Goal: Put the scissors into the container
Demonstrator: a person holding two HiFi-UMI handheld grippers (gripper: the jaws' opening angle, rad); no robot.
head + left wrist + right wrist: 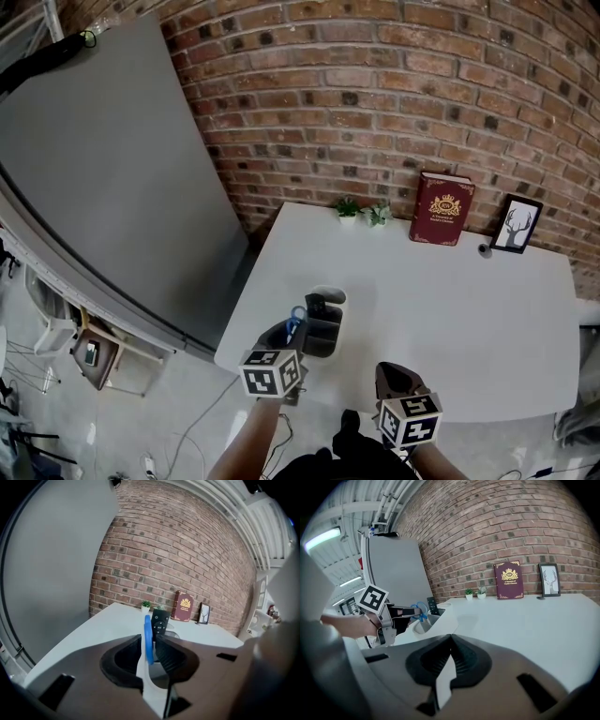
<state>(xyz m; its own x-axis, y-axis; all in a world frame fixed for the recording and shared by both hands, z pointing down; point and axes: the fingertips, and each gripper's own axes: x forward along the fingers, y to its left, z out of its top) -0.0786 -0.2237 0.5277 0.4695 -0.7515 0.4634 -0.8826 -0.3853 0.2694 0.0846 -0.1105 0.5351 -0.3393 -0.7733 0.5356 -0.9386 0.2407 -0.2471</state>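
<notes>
Two handheld grippers are seen over the near edge of a white table (450,300).

- Left gripper (149,644): jaws clenched on the blue handle loop of the scissors (148,637). The loop stands on edge between the pads. The blades cannot be made out in any view.
- Scissors: held at the near-left side of the container (328,294), about at its rim. From the right gripper view the blue loops are seen just above the rim. Whether the scissors touch the container cannot be told.
- Container: a dark grey organiser with a pale rounded section at its far end, set near the table's near-left corner. A black remote control (316,307) is stood upright in a far compartment, buttons showing in the left gripper view.
- Right gripper (451,637): jaws pressed together with nothing between them. It is held to the right of the container and well apart from it, low over the near table edge.
- Far edge of the table, against the brick wall (375,103): two small potted plants (348,208) side by side, then to their right a dark red book (442,208) stood upright with a gold emblem on its cover, then a black picture frame (517,225) with a deer's head silhouette.
- A large grey panel (103,169) is leaned at the far left, beyond the table.
- Bare forearms are seen behind both marker cubes at the bottom of the head view.
</notes>
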